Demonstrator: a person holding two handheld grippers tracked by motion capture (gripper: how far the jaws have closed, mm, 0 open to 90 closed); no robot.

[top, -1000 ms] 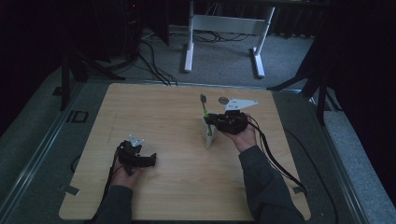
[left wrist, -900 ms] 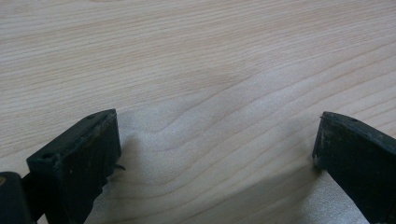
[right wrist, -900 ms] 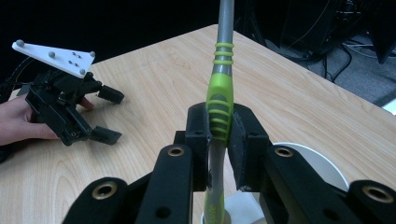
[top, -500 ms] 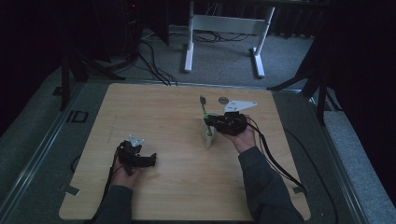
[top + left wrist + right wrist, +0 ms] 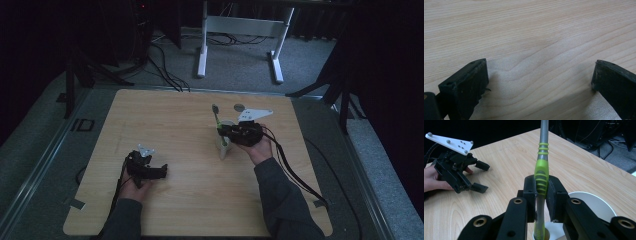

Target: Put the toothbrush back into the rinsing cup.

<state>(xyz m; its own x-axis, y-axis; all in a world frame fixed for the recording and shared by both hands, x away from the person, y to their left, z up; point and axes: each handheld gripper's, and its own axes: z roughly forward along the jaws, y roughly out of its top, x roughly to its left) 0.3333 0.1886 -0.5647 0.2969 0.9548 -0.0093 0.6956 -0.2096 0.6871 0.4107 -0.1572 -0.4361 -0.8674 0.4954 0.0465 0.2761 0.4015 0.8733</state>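
1. Left gripper: rested low on the wooden table at its near left, jaws spread wide, nothing between them.
2. White cup: stood right of centre, the toothbrush's lower end inside it.
3. Green-and-grey toothbrush: upright, pinched at its green grip.
4. Right gripper: jaws pressed onto the toothbrush, just above the cup.

On the tabletop, the left gripper lies near the front left. The right gripper sits right of centre, over a cup, with a toothbrush between its jaws, lower end in the cup. Behind lies what may be a small disc.
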